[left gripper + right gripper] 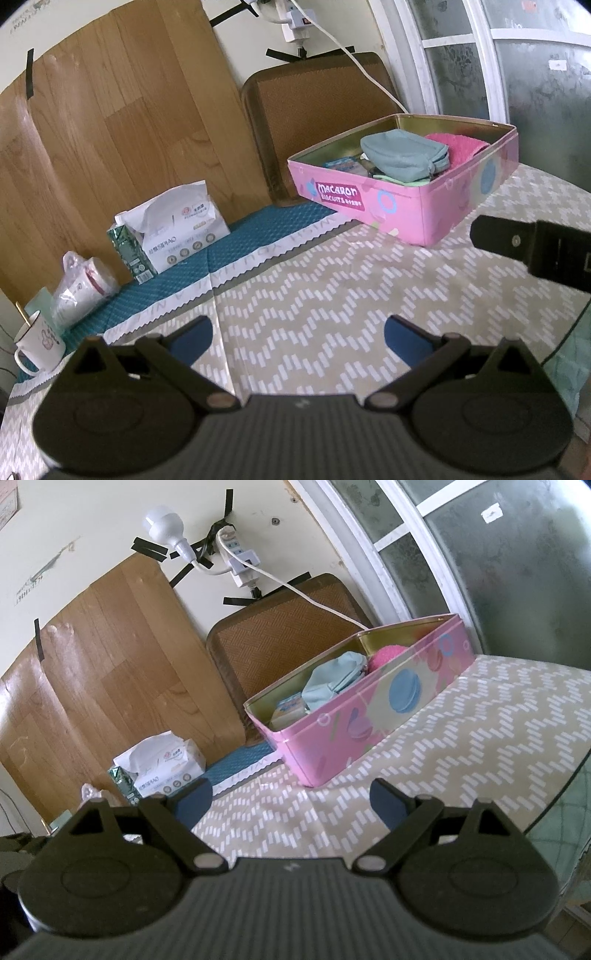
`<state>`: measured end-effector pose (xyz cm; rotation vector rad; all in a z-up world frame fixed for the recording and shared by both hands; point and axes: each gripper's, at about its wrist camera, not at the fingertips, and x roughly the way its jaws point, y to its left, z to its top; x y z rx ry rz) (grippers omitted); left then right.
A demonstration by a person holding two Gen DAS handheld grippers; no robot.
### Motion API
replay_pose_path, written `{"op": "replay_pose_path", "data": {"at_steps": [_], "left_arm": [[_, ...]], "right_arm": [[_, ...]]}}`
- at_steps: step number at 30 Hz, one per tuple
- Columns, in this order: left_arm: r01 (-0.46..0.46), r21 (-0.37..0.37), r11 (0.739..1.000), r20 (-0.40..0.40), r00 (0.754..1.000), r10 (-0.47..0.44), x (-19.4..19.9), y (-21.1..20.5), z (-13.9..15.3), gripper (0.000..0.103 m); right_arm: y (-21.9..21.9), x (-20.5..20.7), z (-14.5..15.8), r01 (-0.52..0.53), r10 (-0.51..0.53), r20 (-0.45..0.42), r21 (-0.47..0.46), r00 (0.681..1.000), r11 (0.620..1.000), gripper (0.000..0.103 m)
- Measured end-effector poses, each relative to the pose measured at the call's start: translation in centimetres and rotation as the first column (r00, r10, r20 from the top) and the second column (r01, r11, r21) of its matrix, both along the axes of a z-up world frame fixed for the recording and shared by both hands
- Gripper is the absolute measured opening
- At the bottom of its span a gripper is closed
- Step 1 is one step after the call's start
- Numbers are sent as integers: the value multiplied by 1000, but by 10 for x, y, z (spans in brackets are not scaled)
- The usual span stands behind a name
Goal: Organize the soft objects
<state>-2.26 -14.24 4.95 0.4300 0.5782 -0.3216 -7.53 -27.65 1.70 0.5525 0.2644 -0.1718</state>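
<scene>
table (332, 280) | pink tin (406, 206) well beyond left hand-held gripper (297, 338) | spread, empty

Pouch (404, 155) in tin (424, 206)

Pink towel (388, 653) half behind tin wall (369, 716)

The pink rectangular metal tin (373, 206) reads "MACARON BISCUITS"; the white plastic tissue pack (181, 236) reads "SIPIAO".
</scene>
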Motion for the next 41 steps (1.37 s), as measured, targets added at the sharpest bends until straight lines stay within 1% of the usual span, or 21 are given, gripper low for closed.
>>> {"op": "replay_pose_path", "data": {"at_steps": [33,41], "left_arm": [[0,6,1000,-18,1000,0,1,1,-5,103],[29,-32,999,-37,999,-30,2,4,-5,103]], "right_arm": [[1,1,-2,-3,3,-5,1,1000,1000,94],[1,2,-3,-9,9,-5,-5,1000,1000,94]]}}
